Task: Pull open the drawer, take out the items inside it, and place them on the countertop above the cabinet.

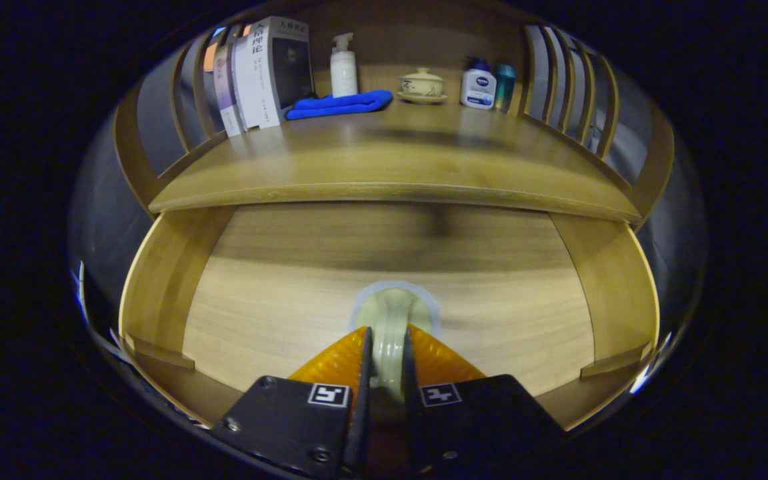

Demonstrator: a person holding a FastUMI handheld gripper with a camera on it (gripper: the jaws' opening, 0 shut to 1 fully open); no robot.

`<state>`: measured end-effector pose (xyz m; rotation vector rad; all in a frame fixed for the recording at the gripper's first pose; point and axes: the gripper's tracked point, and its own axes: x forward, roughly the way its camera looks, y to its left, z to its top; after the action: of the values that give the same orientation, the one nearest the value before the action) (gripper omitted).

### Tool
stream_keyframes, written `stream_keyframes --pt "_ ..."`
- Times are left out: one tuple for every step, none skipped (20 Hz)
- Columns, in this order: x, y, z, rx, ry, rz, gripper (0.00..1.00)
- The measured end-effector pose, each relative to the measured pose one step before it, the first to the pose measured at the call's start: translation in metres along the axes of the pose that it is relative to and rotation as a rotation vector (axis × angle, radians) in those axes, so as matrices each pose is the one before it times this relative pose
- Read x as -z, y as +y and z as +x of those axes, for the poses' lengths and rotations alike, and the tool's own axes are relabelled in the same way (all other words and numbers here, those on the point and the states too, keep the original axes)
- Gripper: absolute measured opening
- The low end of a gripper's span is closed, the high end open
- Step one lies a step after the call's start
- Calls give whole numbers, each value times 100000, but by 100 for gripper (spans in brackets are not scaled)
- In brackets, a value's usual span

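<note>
Gripping what seems a pale lid (394, 313) between closed fingers, we are holding our claw (387, 360) over the open drawer (384, 293); the countertop (391, 160) is lying beyond, above it.

Light was warm and moderate, falling from above onto the countertop (397, 167), which showed a soft sheen. A broad shadow lay across the far part of the open drawer (291, 293) floor under the countertop's edge, with a darker smudge beyond the gripper (387, 333). The drawer floor just ahead of the fingers was the brightest patch. Fisheye distortion bent the countertop edge and drawer walls into curves. The far drawer floor looked slightly smeared, while the books (264, 73) and bottles (477, 83) beyond stayed fairly sharp.
</note>
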<state>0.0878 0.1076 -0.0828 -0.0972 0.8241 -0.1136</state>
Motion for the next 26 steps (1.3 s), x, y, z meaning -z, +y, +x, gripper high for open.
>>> stream_keyframes --pt "-34 57 -16 -412 -345 -663 23" --pt "71 41 58 -373 -390 -293 19" --pt "-15 2 -55 -369 -176 -458 18" --pt "-22 -36 -15 -379 -120 -37 17" --pt "-3 13 7 -400 -143 174 16" --pt "53 24 -10 -293 64 -10 16" --pt "-191 73 -21 -477 -270 495 16" --pt "5 107 -59 -608 -171 387 16" --pt "-227 -15 -293 -282 -540 276 16" --pt "-383 -33 -307 -136 -899 -332 16" --pt "-467 1 -521 78 -1432 -546 16" --pt "-474 97 -473 76 -1619 -952 16" --pt "-624 -38 -715 253 -1827 -703 16" --pt "-604 12 -681 -13 -2071 -770 16" --pt "-697 -22 -760 26 -1946 -659 16" --pt "-570 26 -736 -140 -1842 -603 16" --pt "-584 105 -784 -410 -1651 -532 16" --pt "-527 95 -737 -429 -1614 -675 16" --pt "-659 48 -744 -425 -1548 -895 16" --pt "-839 -42 -654 -197 -1749 -426 16" --pt "-1174 -116 -476 405 -1885 -103 16" --pt "-1197 -311 -288 677 -1448 -455 16" --pt "-1187 -251 -217 657 -1205 236 16" --pt "-972 63 105 -205 -390 1086 16" --pt "-877 259 105 -1049 454 1699 16" --pt "-770 266 475 -1161 771 1347 16"
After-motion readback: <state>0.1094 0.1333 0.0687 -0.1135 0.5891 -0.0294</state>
